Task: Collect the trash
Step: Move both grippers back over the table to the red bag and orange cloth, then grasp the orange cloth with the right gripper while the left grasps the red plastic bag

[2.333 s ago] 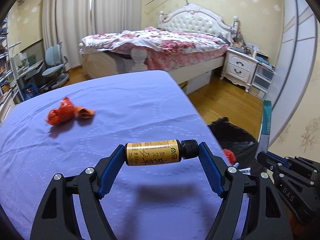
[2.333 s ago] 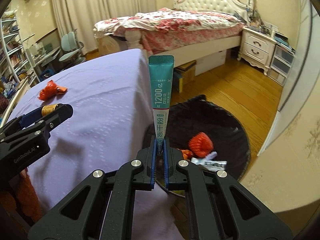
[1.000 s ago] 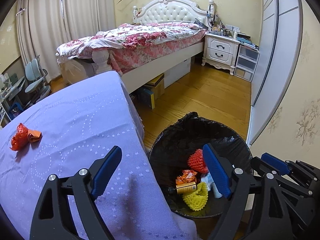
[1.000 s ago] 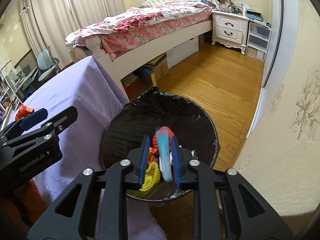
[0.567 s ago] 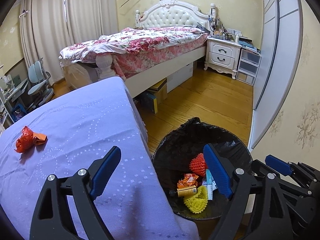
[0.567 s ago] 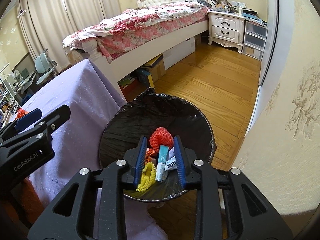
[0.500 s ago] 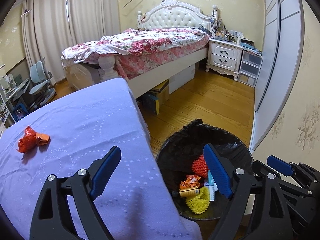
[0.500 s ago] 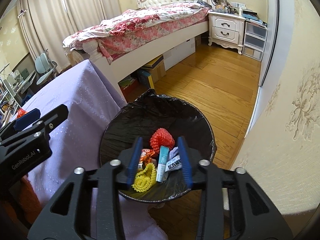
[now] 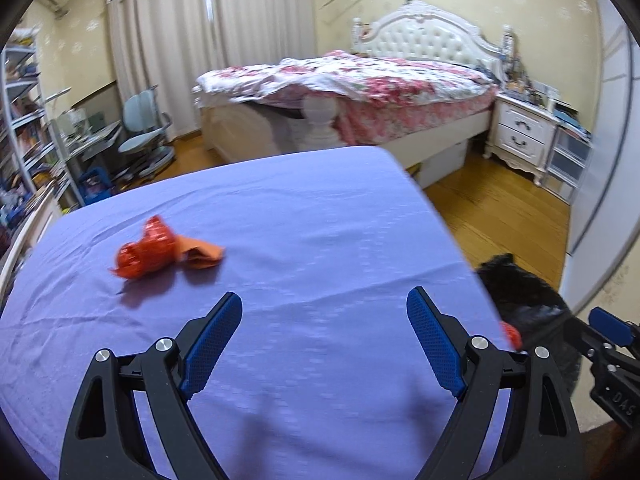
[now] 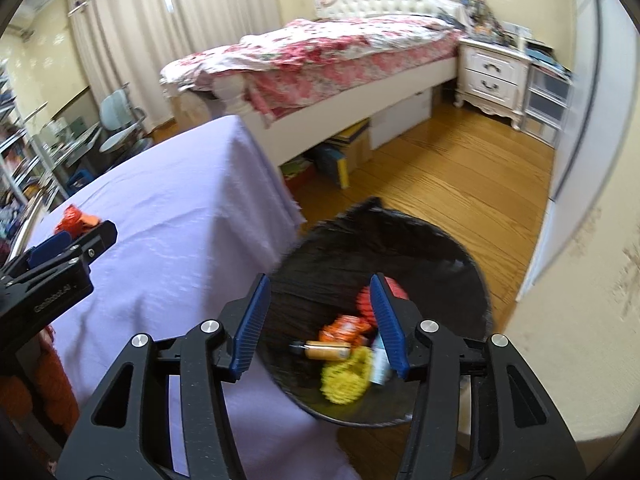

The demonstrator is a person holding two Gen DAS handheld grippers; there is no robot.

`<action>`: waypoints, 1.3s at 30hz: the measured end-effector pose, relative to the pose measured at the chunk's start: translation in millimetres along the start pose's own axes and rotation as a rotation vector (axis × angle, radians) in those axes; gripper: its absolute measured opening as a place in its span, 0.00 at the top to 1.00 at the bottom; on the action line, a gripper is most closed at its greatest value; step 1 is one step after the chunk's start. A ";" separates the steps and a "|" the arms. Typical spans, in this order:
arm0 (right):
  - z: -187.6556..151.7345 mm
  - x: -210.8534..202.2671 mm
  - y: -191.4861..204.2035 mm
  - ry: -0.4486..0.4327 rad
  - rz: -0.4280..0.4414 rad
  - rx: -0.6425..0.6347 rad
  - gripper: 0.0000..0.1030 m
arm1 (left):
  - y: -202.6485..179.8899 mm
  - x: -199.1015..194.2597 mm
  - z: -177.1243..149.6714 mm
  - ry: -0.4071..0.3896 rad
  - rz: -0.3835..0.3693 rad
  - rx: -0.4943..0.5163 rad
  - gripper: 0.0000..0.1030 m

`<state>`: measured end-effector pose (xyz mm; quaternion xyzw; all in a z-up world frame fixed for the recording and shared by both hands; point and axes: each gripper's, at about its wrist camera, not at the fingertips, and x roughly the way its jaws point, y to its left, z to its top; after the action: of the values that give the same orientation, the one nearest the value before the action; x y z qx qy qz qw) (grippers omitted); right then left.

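Note:
A crumpled red and orange wrapper [image 9: 160,250] lies on the purple-clothed table [image 9: 300,216], ahead and left of my left gripper [image 9: 324,320], which is open and empty above the cloth. My right gripper [image 10: 320,312] is open and empty over the black-lined trash bin [image 10: 400,248]. In the bin lie a yellow-labelled bottle [image 10: 326,350], an orange packet [image 10: 344,326], a yellow mesh [image 10: 346,376], a red mesh [image 10: 366,300] and a teal sachet [image 10: 380,364]. The wrapper also shows in the right wrist view [image 10: 74,216].
The bin [image 9: 524,300] stands on the wood floor [image 10: 460,184] just off the table's right edge. A bed [image 9: 360,92] and a white nightstand [image 9: 520,136] are behind. A desk chair [image 9: 144,136] and shelves stand at the far left.
My left gripper has swung left from over the bin to above the table, facing the red wrapper. My right gripper has opened wider and stays over the bin.

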<state>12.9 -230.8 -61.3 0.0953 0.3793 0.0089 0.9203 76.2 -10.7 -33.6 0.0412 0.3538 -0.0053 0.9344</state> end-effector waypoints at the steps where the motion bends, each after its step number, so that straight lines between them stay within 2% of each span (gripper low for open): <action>1: 2.5 2.1 7.7 0.002 0.011 -0.012 0.50 | 10.9 1.8 -0.2 0.003 0.019 -0.013 0.18; 5: 10.3 14.1 44.6 0.020 0.063 -0.079 0.45 | 53.3 10.1 -2.5 0.012 0.100 -0.062 0.18; 13: 18.6 46.0 124.3 0.087 0.140 -0.206 0.45 | 117.1 32.3 0.2 0.048 0.202 -0.113 0.18; 21: 23.8 74.2 192.7 0.121 0.186 -0.319 0.45 | 147.6 41.3 0.0 0.076 0.229 -0.130 0.18; 25: 24.3 84.7 221.1 0.127 0.202 -0.372 0.45 | 170.4 40.7 -6.0 0.090 0.220 -0.173 0.18; 36: 34.3 109.3 280.5 0.131 0.226 -0.436 0.45 | 210.5 36.2 -14.9 0.095 0.253 -0.230 0.18; 37: 34.9 110.7 284.4 0.130 0.224 -0.440 0.47 | 212.7 35.8 -15.2 0.096 0.252 -0.234 0.18; 39: 36.8 113.1 287.9 0.128 0.224 -0.445 0.59 | 214.3 36.2 -14.1 0.097 0.242 -0.237 0.18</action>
<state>135.3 55.7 -62.0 -0.0691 0.4125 0.2002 0.8860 102.3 204.7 -52.4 -0.0268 0.3892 0.1513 0.9083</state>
